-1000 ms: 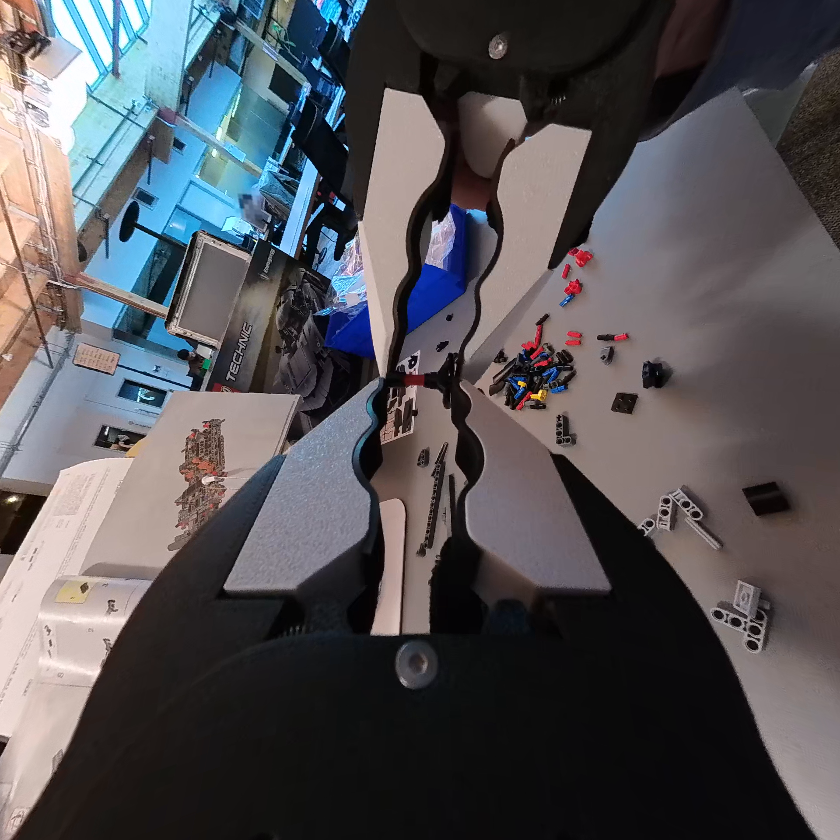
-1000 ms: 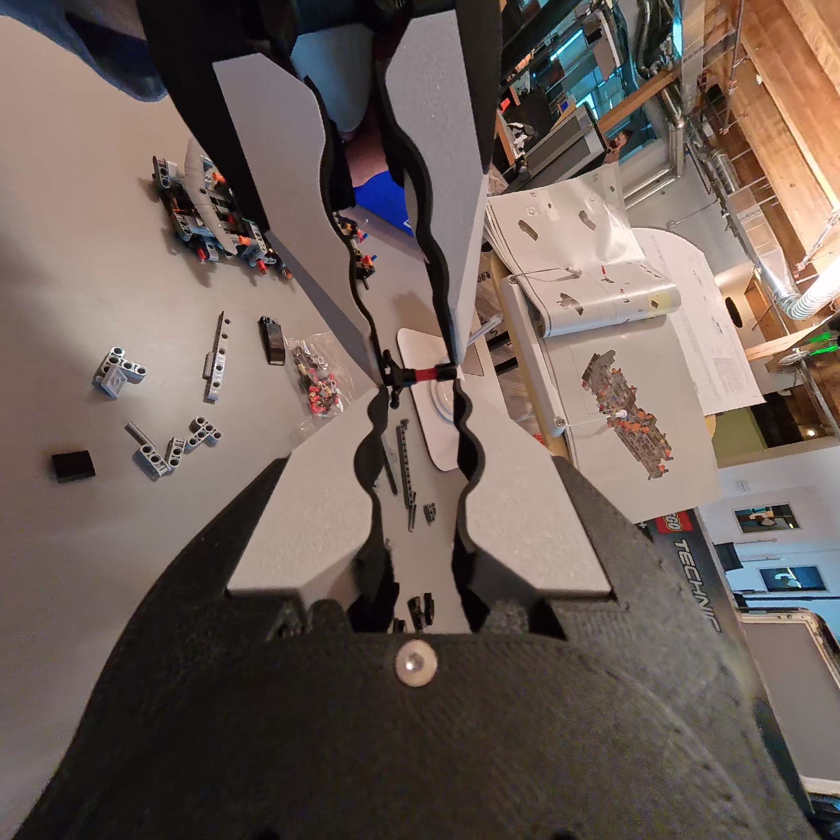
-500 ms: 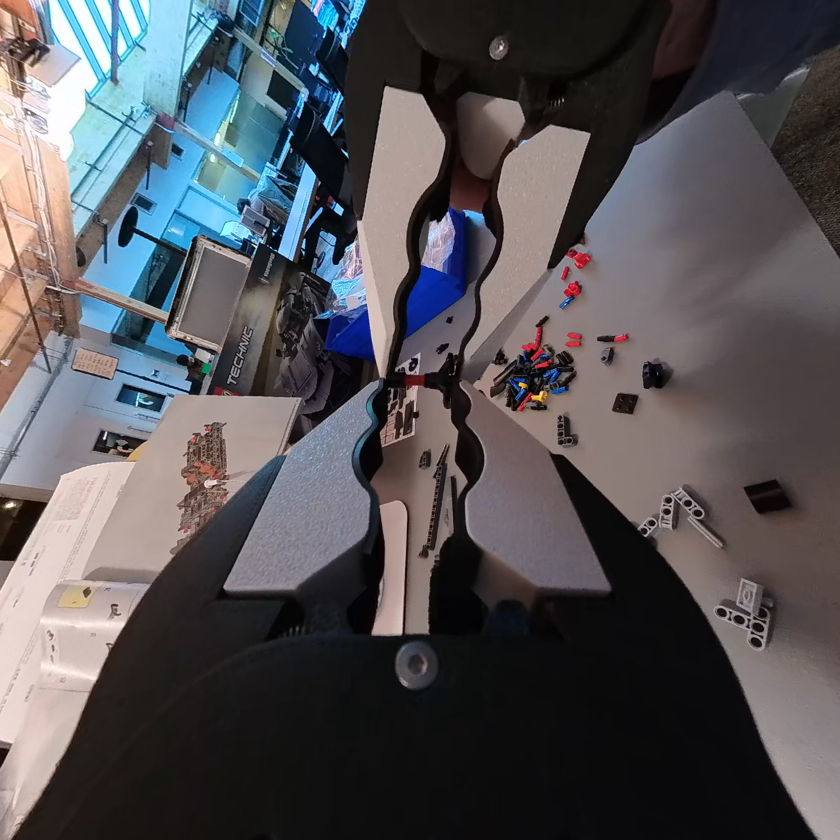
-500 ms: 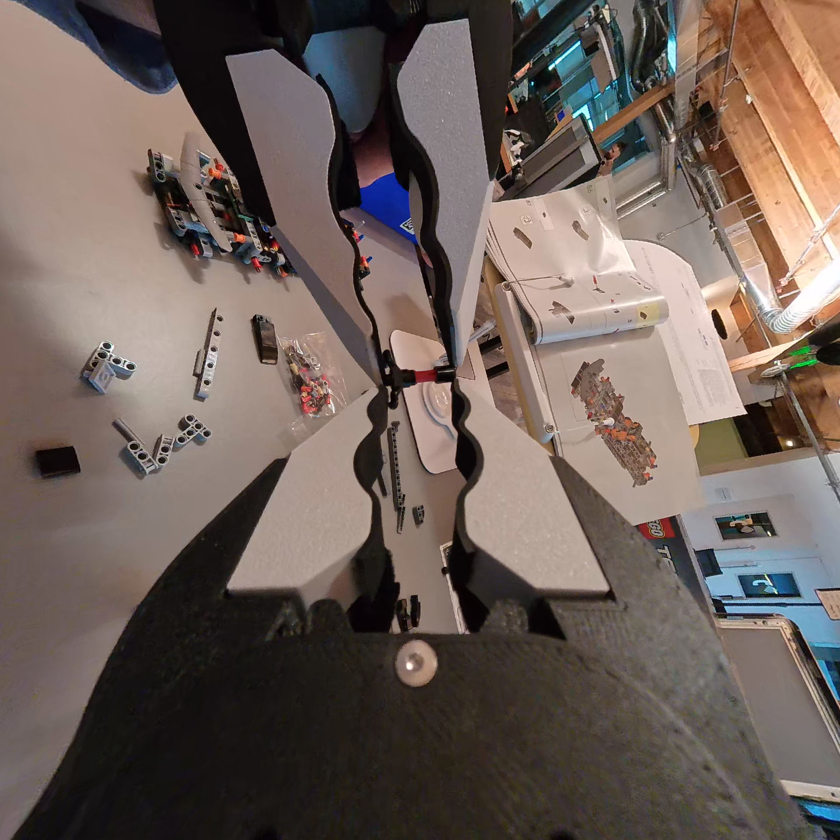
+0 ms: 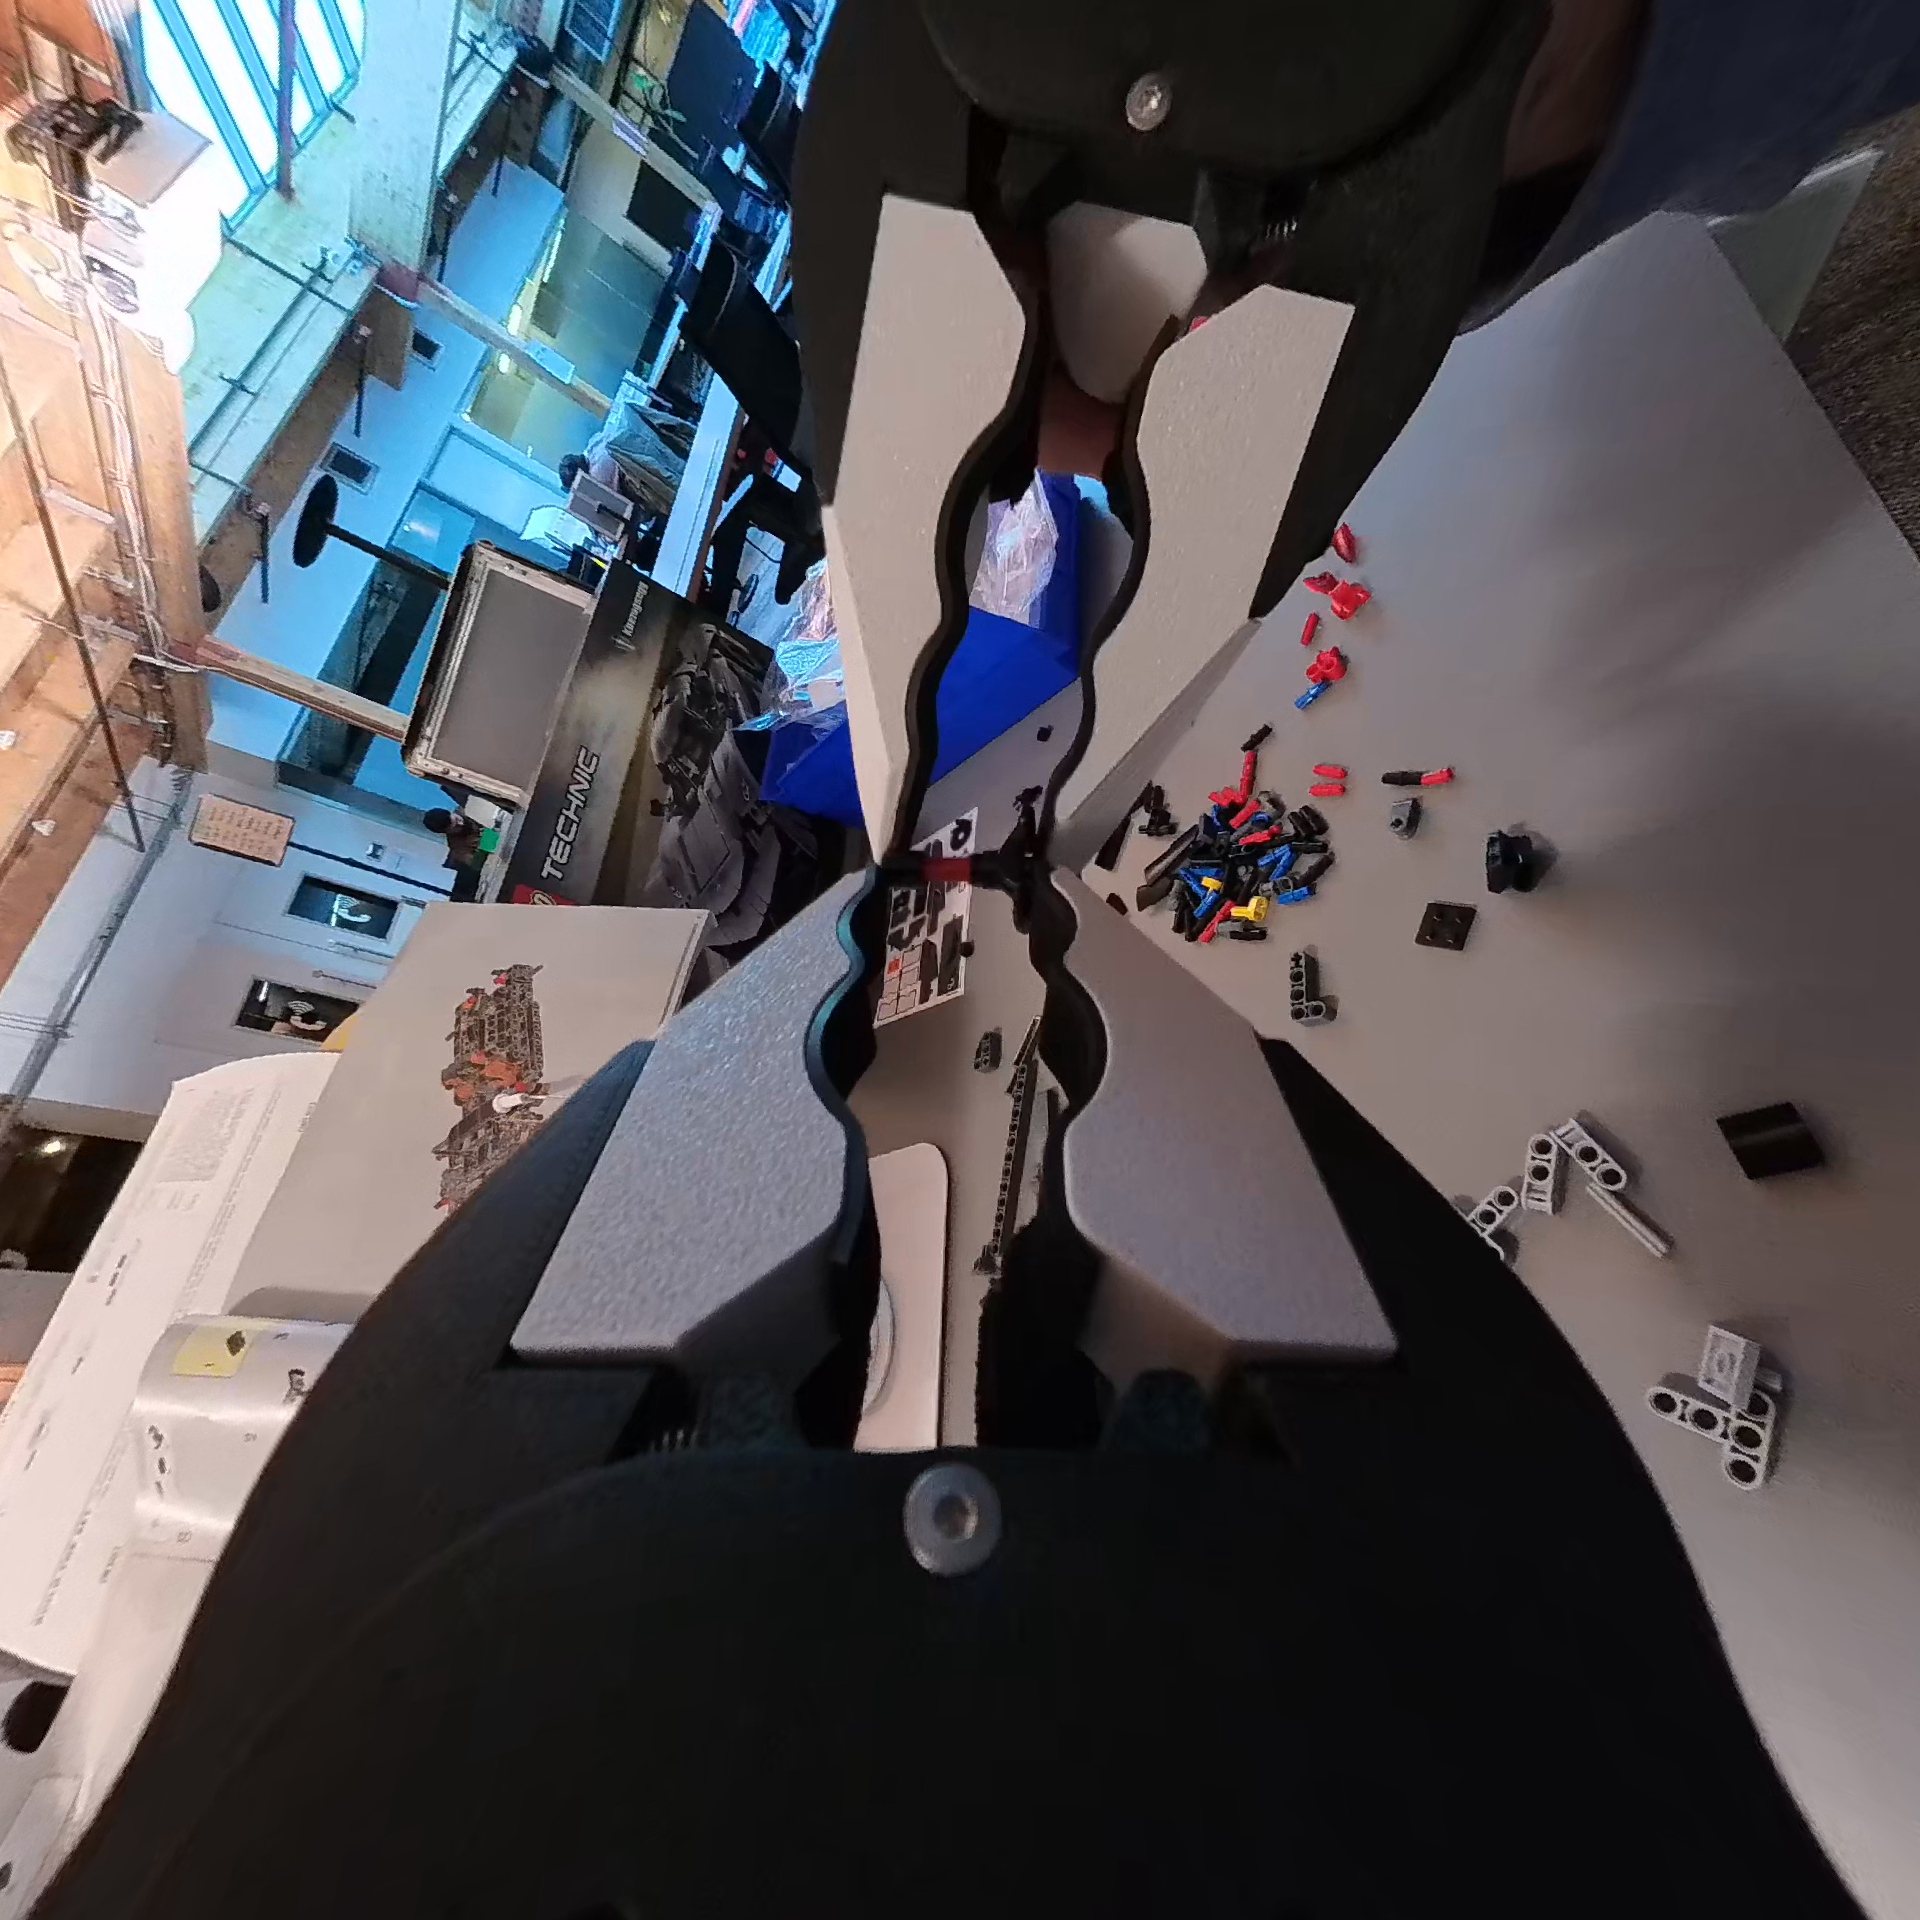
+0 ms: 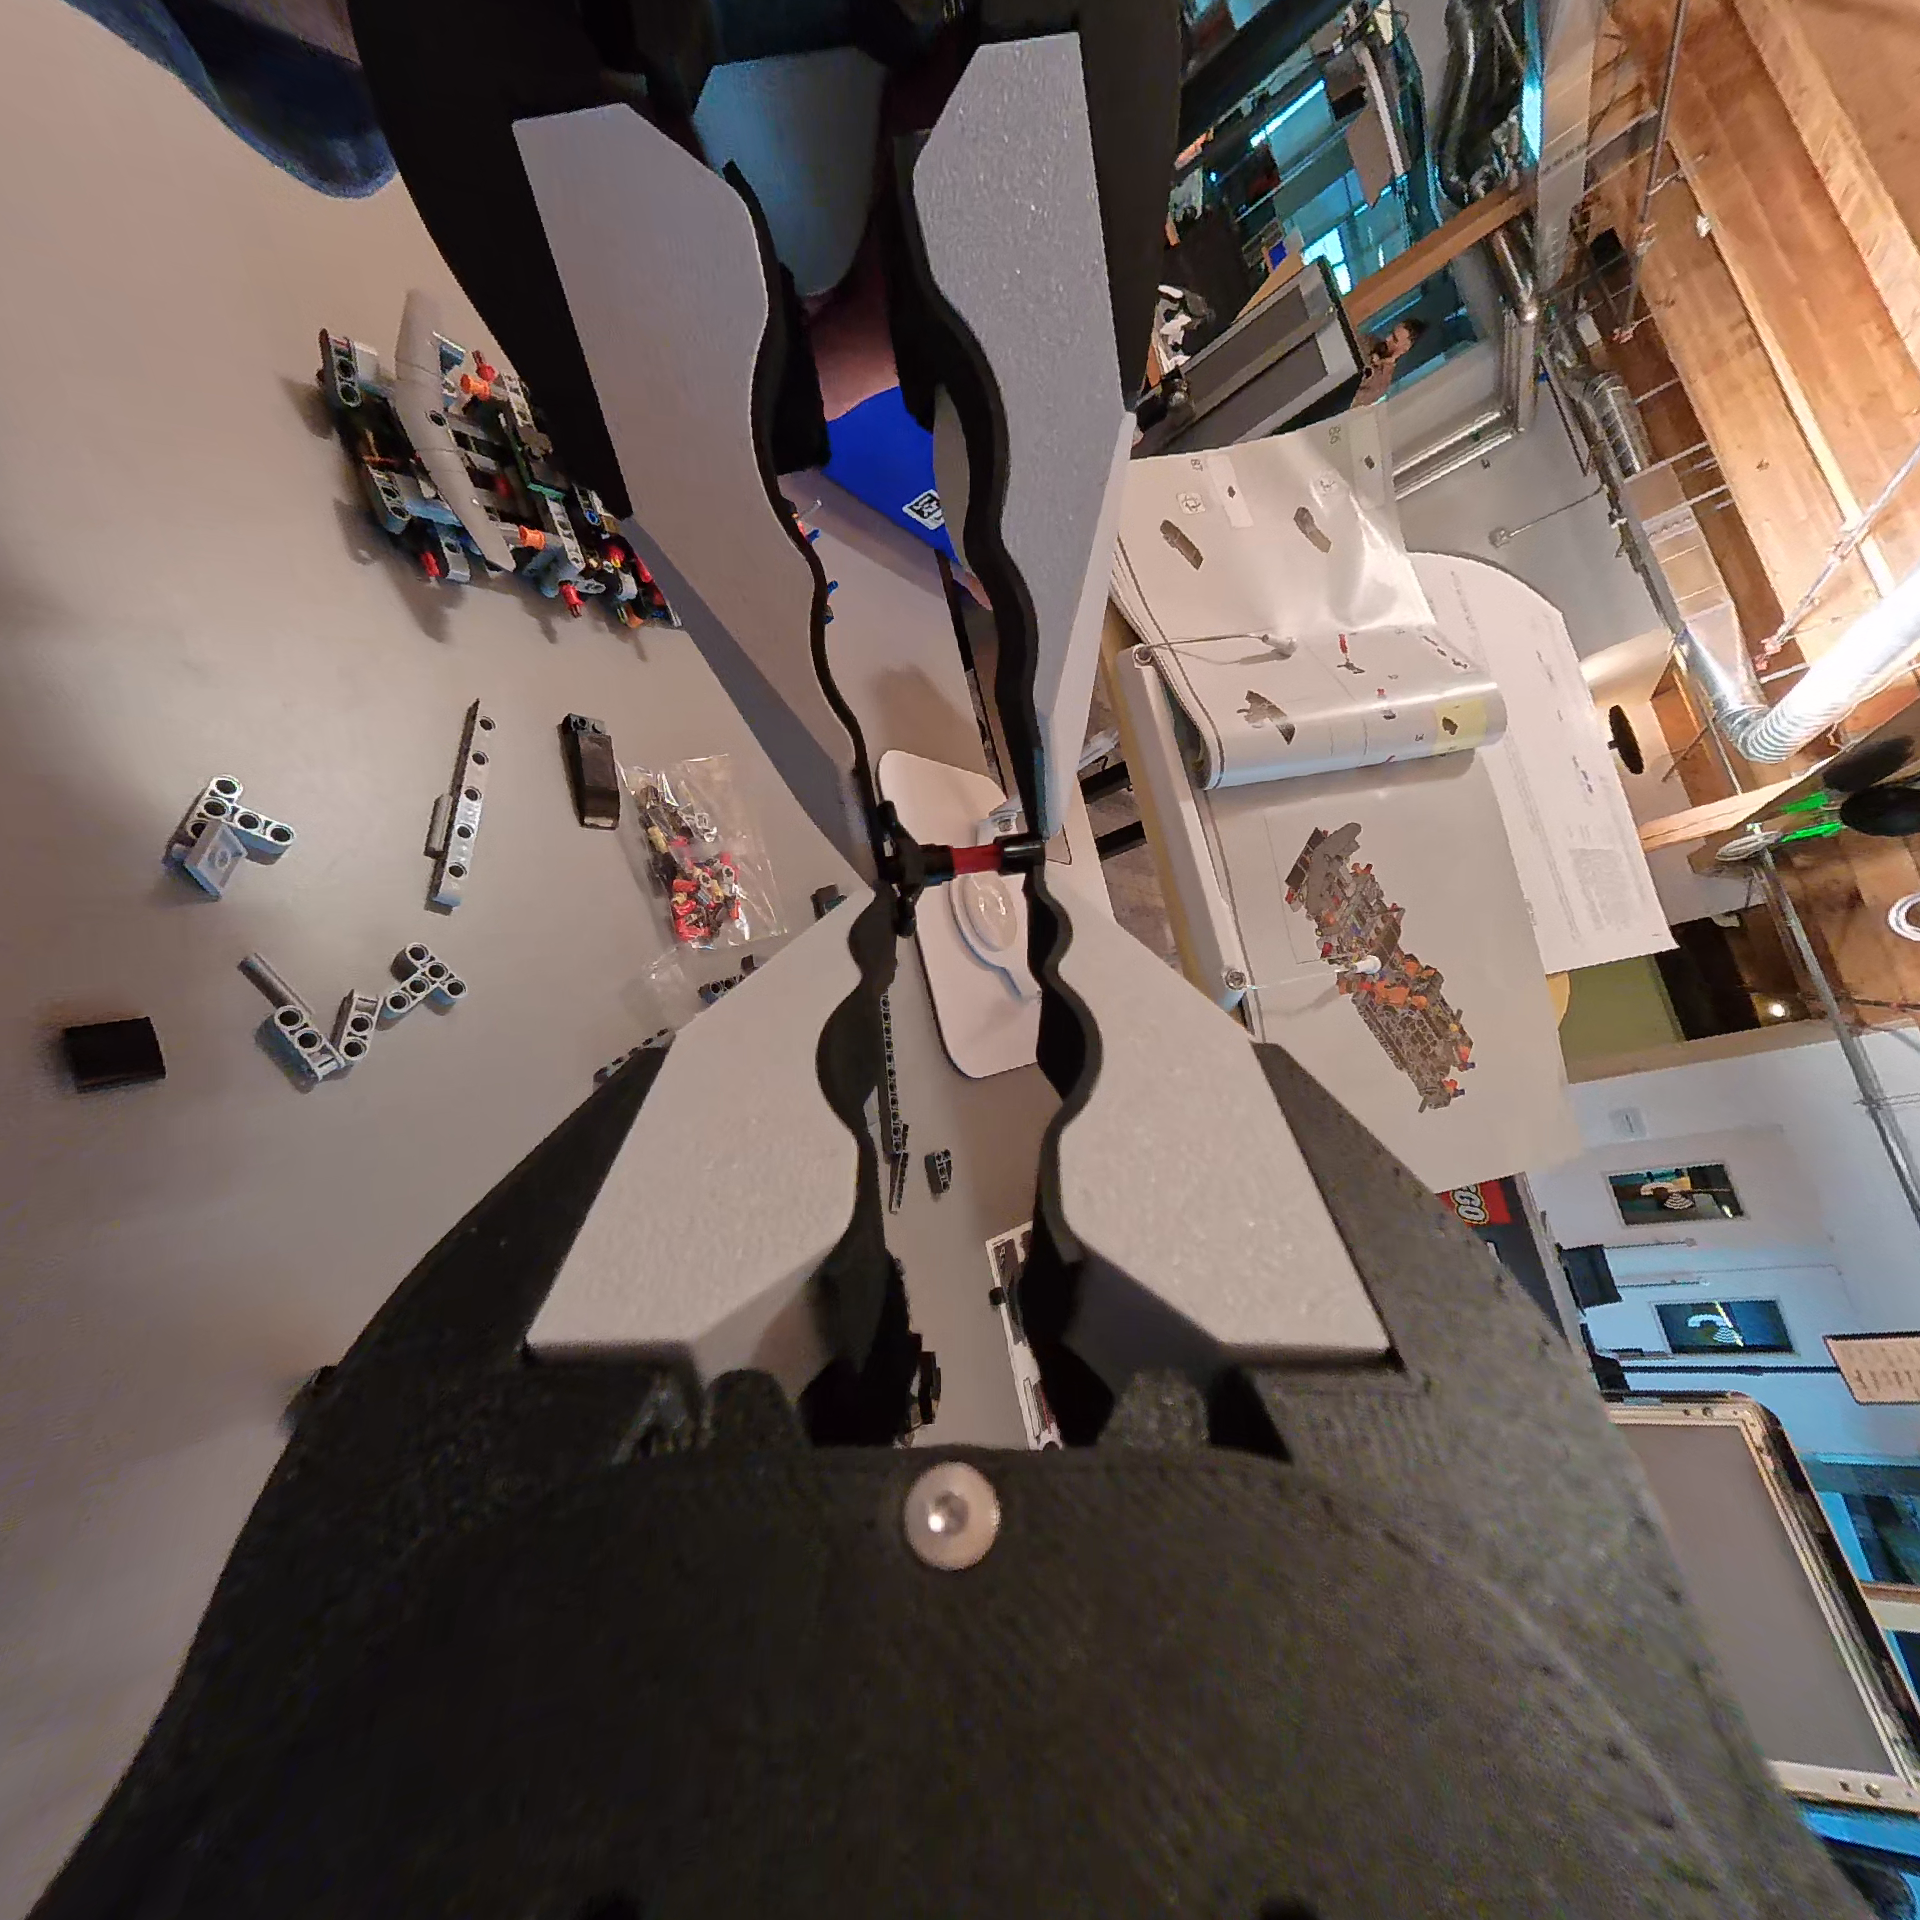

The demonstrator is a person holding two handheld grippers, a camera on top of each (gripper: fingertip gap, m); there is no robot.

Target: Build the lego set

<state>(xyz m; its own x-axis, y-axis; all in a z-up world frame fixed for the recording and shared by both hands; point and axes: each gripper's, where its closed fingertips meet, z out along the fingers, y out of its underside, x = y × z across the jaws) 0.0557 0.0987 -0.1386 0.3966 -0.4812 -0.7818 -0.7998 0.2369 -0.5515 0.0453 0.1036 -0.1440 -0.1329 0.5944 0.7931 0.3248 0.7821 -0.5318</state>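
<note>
A small piece, a red axle with black ends [image 5: 945, 868], hangs in the air above the grey table [image 5: 1610, 520]. My left gripper [image 5: 961, 883] reaches up from below and its tips close on the piece's two ends. My right gripper [image 5: 971, 836] comes in from the opposite side, tip to tip with the left, and also pinches it. In the right wrist view the same piece [image 6: 971, 857] sits between the right gripper [image 6: 961, 894] below and the left gripper [image 6: 951, 826] above. A black cross-shaped end shows at one side.
Around the table are a pile of small coloured pins [image 5: 1236, 862], grey beams [image 5: 1558, 1174], a black tile [image 5: 1766, 1143], a partly built model [image 6: 468, 478], a bag of parts [image 6: 701, 862], a white dish [image 6: 977, 987], an open instruction booklet [image 6: 1351, 935] and the set's box [image 5: 623, 769].
Both grippers stay pinched on the red and black piece. The pair has shifted slightly, so the table parts and booklet slide a little in the right wrist view.
</note>
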